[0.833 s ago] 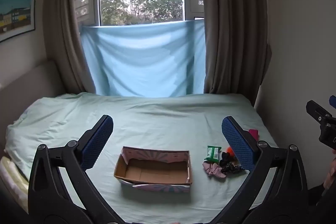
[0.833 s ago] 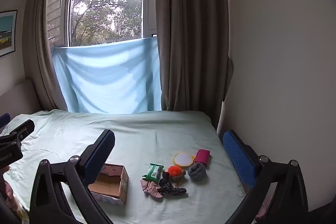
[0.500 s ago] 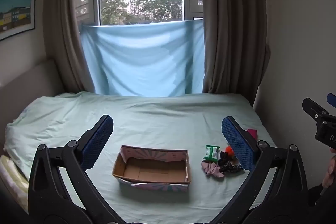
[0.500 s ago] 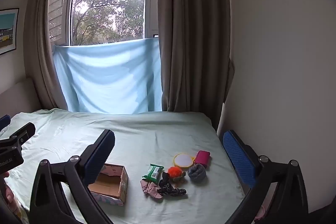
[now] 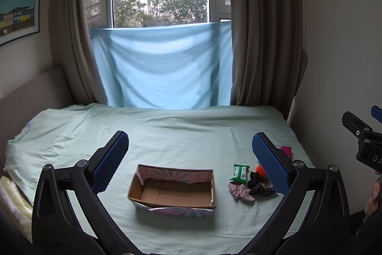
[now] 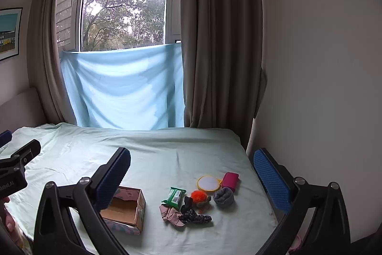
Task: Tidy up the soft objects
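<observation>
An open cardboard box (image 5: 172, 189) (image 6: 127, 207) with a pink patterned outside lies empty on the pale green bed sheet (image 5: 181, 135). To its right lies a small heap: a green packet (image 6: 174, 195), a pink scrunchie (image 6: 170, 215), a dark scrunchie (image 6: 197, 218), an orange pompom (image 6: 199, 196), a grey rolled sock (image 6: 223, 197), a yellow-rimmed round mirror (image 6: 209, 182) and a magenta case (image 6: 230, 179). My left gripper (image 5: 191, 159) hovers open above the box. My right gripper (image 6: 192, 176) hovers open over the heap. Neither holds anything.
A wall runs close along the bed's right edge (image 6: 248, 154). Brown curtains (image 6: 214, 40) and a light blue cloth (image 6: 124, 87) hang at the window behind the bed. A headboard (image 5: 28, 92) and a framed picture (image 5: 16, 13) stand at the left.
Both views have shifted only slightly; the box and the heap lie where they were, and both grippers stay open.
</observation>
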Available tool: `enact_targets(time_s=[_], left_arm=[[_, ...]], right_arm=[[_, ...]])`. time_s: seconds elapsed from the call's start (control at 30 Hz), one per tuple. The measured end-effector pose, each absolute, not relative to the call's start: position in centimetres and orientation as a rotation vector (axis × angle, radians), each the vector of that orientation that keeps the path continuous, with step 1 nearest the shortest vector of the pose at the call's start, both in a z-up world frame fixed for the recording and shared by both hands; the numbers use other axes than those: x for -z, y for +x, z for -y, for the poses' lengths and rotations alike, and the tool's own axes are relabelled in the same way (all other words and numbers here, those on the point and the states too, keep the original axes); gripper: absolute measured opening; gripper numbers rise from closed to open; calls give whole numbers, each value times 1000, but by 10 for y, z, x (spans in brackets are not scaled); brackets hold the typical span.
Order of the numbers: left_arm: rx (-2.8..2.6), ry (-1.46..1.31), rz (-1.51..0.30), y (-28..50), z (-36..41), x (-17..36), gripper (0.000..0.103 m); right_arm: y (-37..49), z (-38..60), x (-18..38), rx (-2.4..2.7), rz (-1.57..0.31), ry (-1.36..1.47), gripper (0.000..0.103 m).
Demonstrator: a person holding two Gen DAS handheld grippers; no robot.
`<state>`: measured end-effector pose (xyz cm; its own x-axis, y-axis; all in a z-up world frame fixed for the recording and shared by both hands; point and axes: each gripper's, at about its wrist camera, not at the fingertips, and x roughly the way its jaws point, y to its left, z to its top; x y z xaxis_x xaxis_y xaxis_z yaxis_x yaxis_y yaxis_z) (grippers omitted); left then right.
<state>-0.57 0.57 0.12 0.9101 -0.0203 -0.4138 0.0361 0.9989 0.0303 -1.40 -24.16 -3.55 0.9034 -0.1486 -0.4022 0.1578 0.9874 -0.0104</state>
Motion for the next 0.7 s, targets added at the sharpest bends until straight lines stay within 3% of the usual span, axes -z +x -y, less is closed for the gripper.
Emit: enact_targets(time_s=[0.7], left_arm=[[26,35,-433,2,-6,0,103]], right_arm=[[-15,233,38,156,-412,23,103]])
